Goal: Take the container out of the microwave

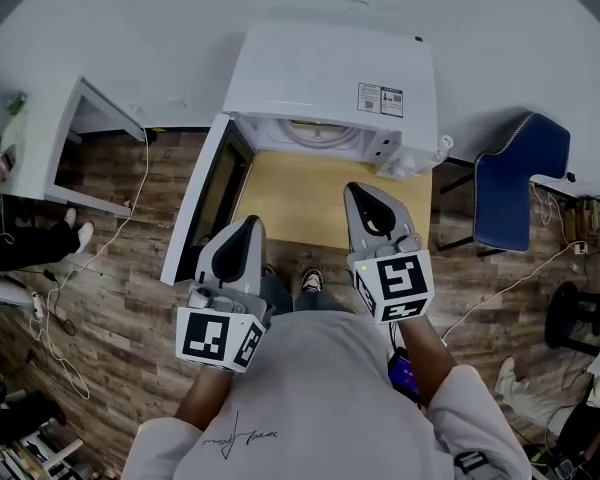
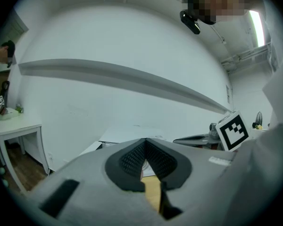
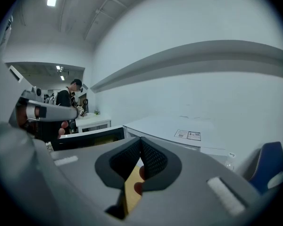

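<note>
Microwave [image 1: 330,68] door [image 1: 205,203] is already open, but nothing's out yet. My left gripper [image 1: 250,224] and right gripper [image 1: 359,190] are both pressed together on nothing, over the wooden table [image 1: 300,208] out front. I only see a pale round rim [image 1: 325,134] inside, probably the container. Can't call a long axis or facing.

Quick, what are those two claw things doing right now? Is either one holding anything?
Left gripper: closed, jaws together, holding nothing.
Right gripper: closed, jaws together, holding nothing.
</note>
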